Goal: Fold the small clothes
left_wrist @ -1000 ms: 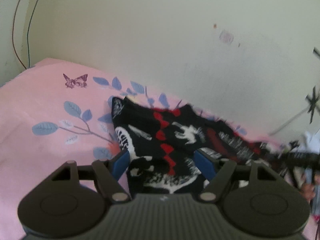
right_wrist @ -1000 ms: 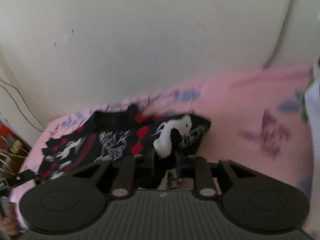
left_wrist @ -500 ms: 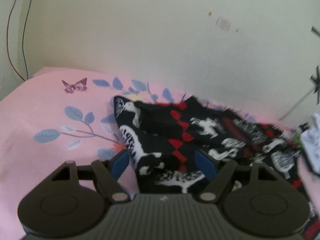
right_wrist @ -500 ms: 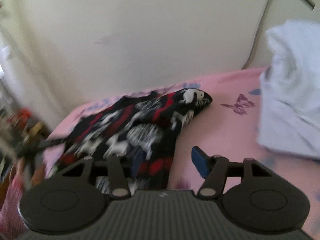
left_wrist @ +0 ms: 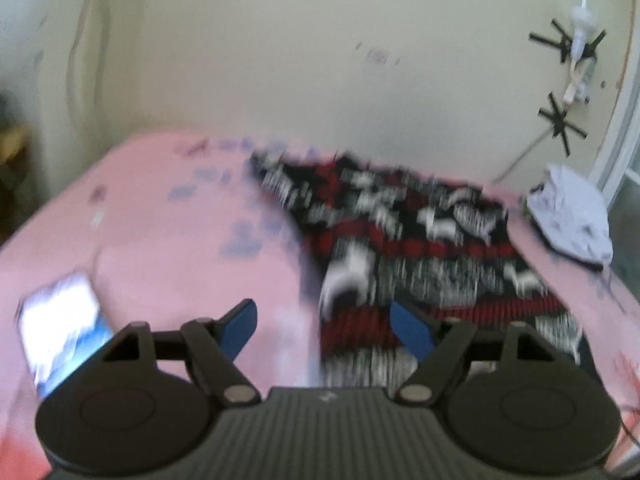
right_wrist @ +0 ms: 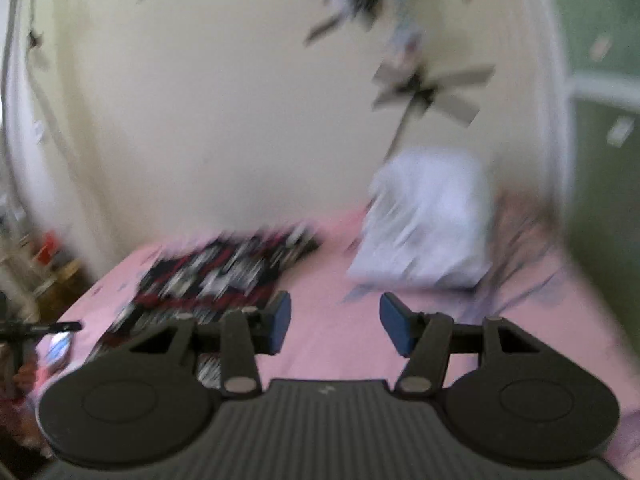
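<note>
Patterned black-red-white garment flat on pink sheet, no legible writing.

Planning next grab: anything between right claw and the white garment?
Right wrist view: only bare pink sheet between the open right claw and the white garment.

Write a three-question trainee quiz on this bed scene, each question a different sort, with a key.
1. True or false: the right gripper is shut on the patterned garment.
2. Multiple choice: in the right wrist view, the white cloth pile lies (A) left of the garment, (B) right of the garment, (C) on top of the garment.
3. Fill in: the sheet under the garment is mostly ____ in colour.

Key
1. False. Its fingers stand apart over bare sheet with nothing between them; the left gripper is open too.
2. B.
3. Pink.
</note>
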`<state>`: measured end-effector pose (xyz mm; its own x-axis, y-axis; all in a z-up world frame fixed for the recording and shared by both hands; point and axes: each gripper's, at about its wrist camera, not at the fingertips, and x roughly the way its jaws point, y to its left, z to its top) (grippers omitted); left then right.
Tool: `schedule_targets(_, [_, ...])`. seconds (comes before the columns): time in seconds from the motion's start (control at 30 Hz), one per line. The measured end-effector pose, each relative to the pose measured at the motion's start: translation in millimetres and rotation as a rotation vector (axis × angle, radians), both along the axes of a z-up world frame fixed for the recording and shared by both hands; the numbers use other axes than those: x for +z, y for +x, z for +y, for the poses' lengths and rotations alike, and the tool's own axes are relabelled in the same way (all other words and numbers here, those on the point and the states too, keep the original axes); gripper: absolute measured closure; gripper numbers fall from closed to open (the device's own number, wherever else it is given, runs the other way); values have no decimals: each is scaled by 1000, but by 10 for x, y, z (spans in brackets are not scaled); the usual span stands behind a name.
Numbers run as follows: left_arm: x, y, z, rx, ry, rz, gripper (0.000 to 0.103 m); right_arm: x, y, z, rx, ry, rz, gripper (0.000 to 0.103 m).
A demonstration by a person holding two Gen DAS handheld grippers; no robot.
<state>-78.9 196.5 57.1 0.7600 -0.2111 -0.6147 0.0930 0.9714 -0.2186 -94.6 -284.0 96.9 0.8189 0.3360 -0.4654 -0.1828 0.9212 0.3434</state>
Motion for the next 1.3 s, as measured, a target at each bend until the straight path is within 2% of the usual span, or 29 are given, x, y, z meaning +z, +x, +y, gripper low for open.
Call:
schedule_targets(0.07, [-102, -227, 34, 22, -22, 33, 27, -357, 106, 316, 97, 23, 90, 48])
schedule_targets(0.17, [-219, -485, 16, 43, -48, 71, 27, -734, 199, 792, 206, 14, 155, 49])
schedule_targets(0.3, [-311, -667, -112, 39, -43, 104, 29, -964, 261, 1205, 309, 20, 185, 49])
schedule_targets(0.37, [-368, -728, -170, 47, -14, 114, 32, -1033, 311, 1359, 341, 1, 195, 55])
schedule_targets(0.4, [-374, -744, -241, 49, 23, 108, 32, -1059, 295, 1380, 350, -4, 187, 64])
schedule_targets(0.43, [-377, -759, -309, 47, 57, 104, 40, -1065, 249, 1421, 357, -20, 169, 69])
schedule_targets(0.47, [-379, -766, -370, 44, 84, 102, 66, -1046, 212, 1454, 362, -42, 152, 92])
schedule_targets(0.5, [-374, -768, -437, 38, 113, 99, 81, -1025, 178, 1452, 373, -51, 154, 94])
schedule_targets(0.53, [-369, -763, -481, 15, 109, 111, 96, -1022, 162, 1450, 369, -33, 151, 95])
schedule_targets(0.63, [-212, -826, -453, 10, 61, 99, 97, -825, 55, 1176, 318, 36, 129, 103])
schedule_targets(0.73, [43, -991, -300, 19, -12, 61, 97, -560, -140, 836, 267, 60, 66, 103])
schedule_targets(0.8, [101, -1043, -223, 23, -43, 72, 97, -509, -253, 746, 247, 25, 62, 103])
schedule_targets(0.83, [75, -1033, -210, 19, -57, 94, 97, -537, -273, 728, 241, 11, 77, 103])
schedule_targets(1.0, [-267, -836, -295, 45, -17, 251, 93, -857, -199, 712, 220, 15, 178, 102])
schedule_targets(1.07, [-256, -824, -269, 50, -42, 242, 90, -917, -184, 678, 233, 56, 205, 101])
schedule_targets(1.1, [-233, -818, -257, 52, -50, 239, 86, -917, -191, 653, 241, 75, 215, 94])
schedule_targets(1.13, [-209, -810, -253, 56, -50, 232, 77, -921, -183, 623, 243, 88, 220, 86])
schedule_targets(1.17, [-190, -801, -253, 59, -45, 226, 70, -919, -184, 605, 239, 89, 218, 57])
schedule_targets(1.2, [-180, -784, -275, 59, -37, 226, 69, -918, -179, 589, 226, 81, 218, 46])
schedule_targets(1.3, [-208, -701, -364, 53, -2, 250, 67, -959, -134, 583, 234, 91, 223, 51])
